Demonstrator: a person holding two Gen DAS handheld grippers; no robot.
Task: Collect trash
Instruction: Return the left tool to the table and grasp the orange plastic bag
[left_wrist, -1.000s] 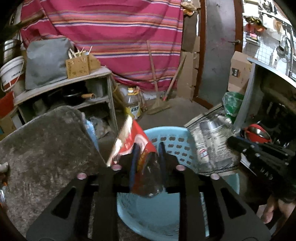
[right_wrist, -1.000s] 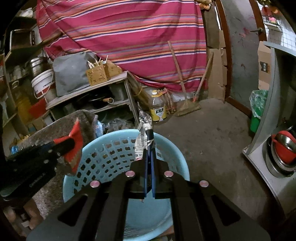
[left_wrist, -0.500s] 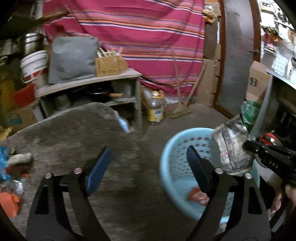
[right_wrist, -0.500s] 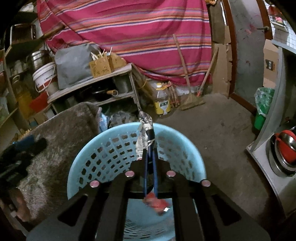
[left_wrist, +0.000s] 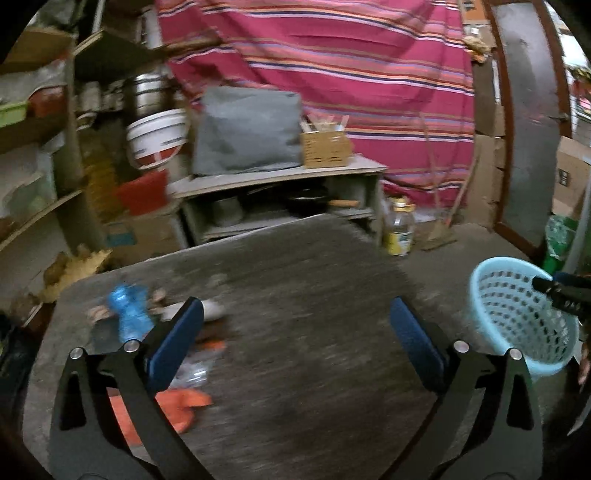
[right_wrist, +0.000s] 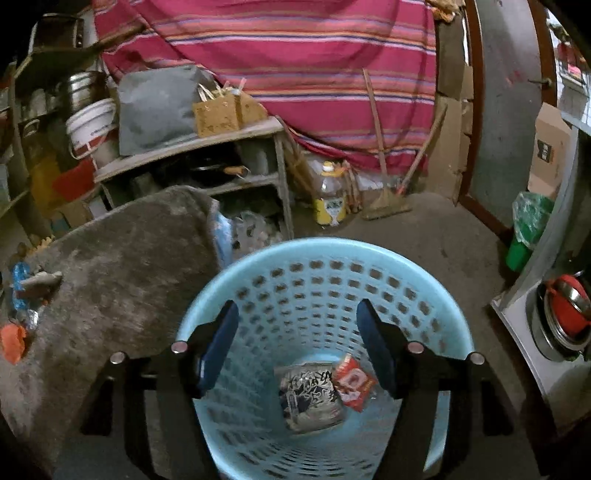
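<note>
A light blue perforated basket (right_wrist: 424, 284) stands on the floor beside a grey table (right_wrist: 122, 266). A silver-black wrapper (right_wrist: 310, 395) and a red wrapper (right_wrist: 352, 380) lie at its bottom. My right gripper (right_wrist: 299, 339) is open and empty above the basket mouth. My left gripper (left_wrist: 295, 328) is open and empty over the table (left_wrist: 303, 288). On the table's left lie a crushed blue bottle (left_wrist: 129, 310), an orange wrapper (left_wrist: 177, 406) and other blurred scraps. The basket (left_wrist: 517, 310) shows at the right in the left wrist view.
A shelf unit (right_wrist: 192, 147) with a grey bag, a wicker box and a white bucket stands behind the table. An oil bottle (right_wrist: 330, 199) and brooms stand by the striped curtain. A green bin (right_wrist: 526, 229) and a cabinet with red bowls (right_wrist: 565, 314) are at the right.
My left gripper dropped the red wrapper into the basket and swung left over the table. My right gripper opened and the silver-black wrapper fell into the basket.
</note>
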